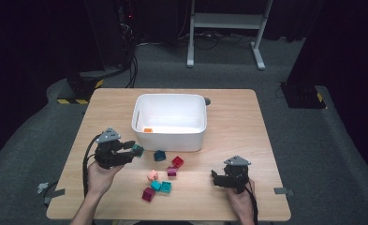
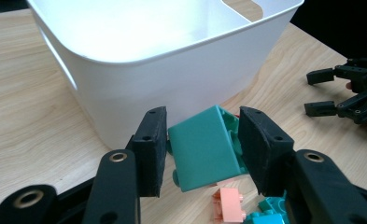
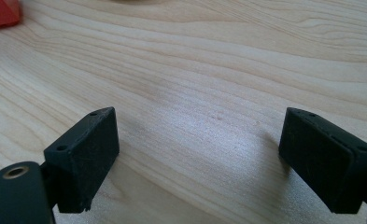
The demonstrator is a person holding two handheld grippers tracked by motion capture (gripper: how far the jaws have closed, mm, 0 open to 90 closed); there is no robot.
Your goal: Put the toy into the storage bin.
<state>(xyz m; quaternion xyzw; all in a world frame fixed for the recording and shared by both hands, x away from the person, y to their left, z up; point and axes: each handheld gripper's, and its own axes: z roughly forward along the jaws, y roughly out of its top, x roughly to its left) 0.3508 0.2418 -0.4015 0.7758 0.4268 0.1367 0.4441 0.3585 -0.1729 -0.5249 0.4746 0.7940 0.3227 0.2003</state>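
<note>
The teal brick (image 2: 204,147) sits tilted between the two pads of the left tongs (image 2: 201,149), pinched at its sides and lifted just off the tabletop (image 1: 238,122), right in front of the near wall of the white bin (image 2: 172,79). That hold, with the brick carried at the bin's foot, suggests it is meant to go up over the rim and in, where an orange piece (image 1: 148,130) already lies. The tilt looks like the result of a grip taken off-centre, so it may swing a little as it rises. Loose bricks, pink (image 1: 152,176), magenta (image 1: 148,193), red (image 1: 177,161) and others, lie scattered near the bin's front, probably waiting their turn. The right tongs (image 3: 197,158) rest low over bare wood, spread wide and holding nothing, well apart from the pile.
</note>
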